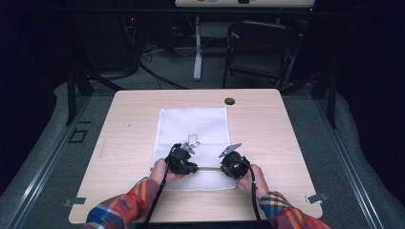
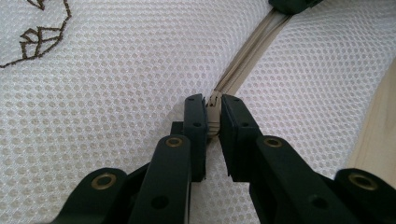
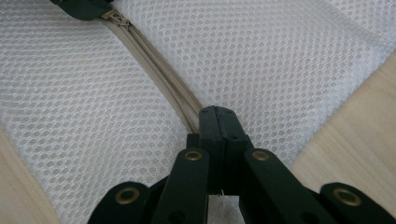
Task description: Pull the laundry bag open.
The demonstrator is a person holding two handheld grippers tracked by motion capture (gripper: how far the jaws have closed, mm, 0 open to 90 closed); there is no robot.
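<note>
Left side first: the left hand-held gripper (image 2: 213,114) is clamped on the zipper slider (image 2: 214,112) of the white mesh bag (image 1: 191,126), which lies flat mid-bench, its near end towards the bench's near edge. The beige zipper (image 1: 208,168) runs across that near end between the two tools. Over to the right: the right hand-held gripper (image 3: 215,122) is fully closed, pinching the zipper tape at its end, near the bag's right edge. Now the risks, as I judge them: the slider is small, so a crooked pull could pop it out of the pads. If the right pinch slips, the mesh bunches and the slider jams.
</note>
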